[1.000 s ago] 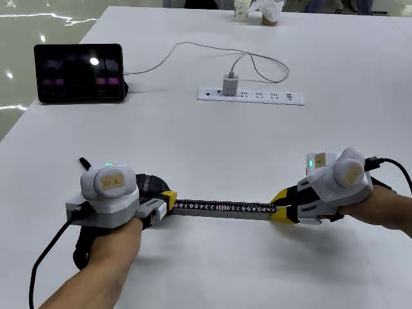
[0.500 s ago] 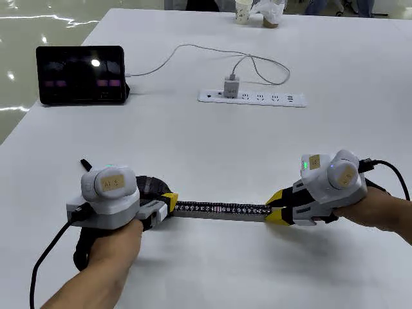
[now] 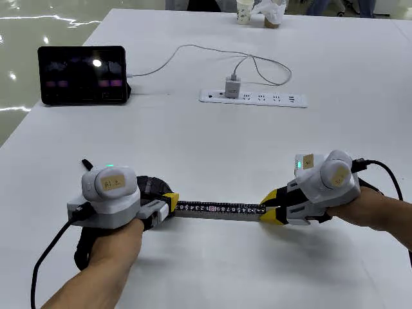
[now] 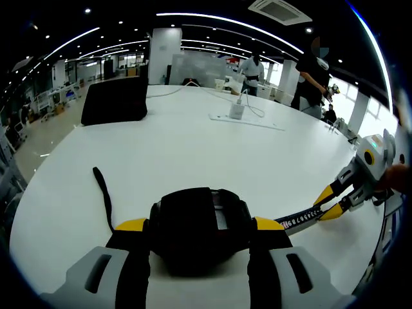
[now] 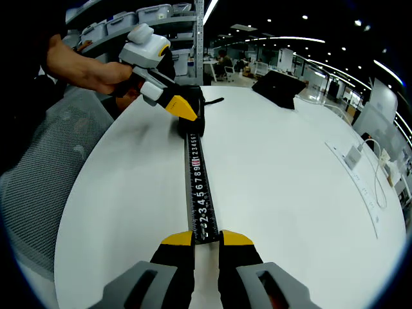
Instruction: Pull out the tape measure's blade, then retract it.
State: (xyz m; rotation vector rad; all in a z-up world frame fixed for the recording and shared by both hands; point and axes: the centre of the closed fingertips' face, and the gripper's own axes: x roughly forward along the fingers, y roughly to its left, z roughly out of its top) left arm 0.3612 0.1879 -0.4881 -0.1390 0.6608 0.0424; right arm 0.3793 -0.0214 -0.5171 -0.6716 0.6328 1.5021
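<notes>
Closest to me are my two hands, one on each set of tongs, low on the white tabletop (image 3: 212, 148). My left tongs (image 3: 166, 207) are clamped around the black tape measure (image 4: 199, 225). In the left gripper view its body sits squarely between the two yellow-tipped jaws, resting on the tabletop. A thin black strap (image 4: 103, 196) from it trails off to the left across the surface.

The blade (image 3: 219, 208) is pulled out and runs flat along the tabletop from the case over to my right side, dark with light numbers printed on it. My right tongs (image 5: 206, 239) are pinched down on its free end. In the right gripper view the blade tip sits right between the two yellow jaw tips, which are nearly together. The blade looks straight and level between the two tongs, no sag or twist that I can see. Both tongs have dark cables hanging off their backs.

Further out, well apart from all that, there's a white power strip (image 3: 252, 98) with a white charger (image 3: 231, 85) plugged into it. A white cable (image 3: 193, 48) loops from there toward a dark tablet (image 3: 82, 73) propped up on the left. At the far edge sits a paper cup (image 3: 243, 9).
</notes>
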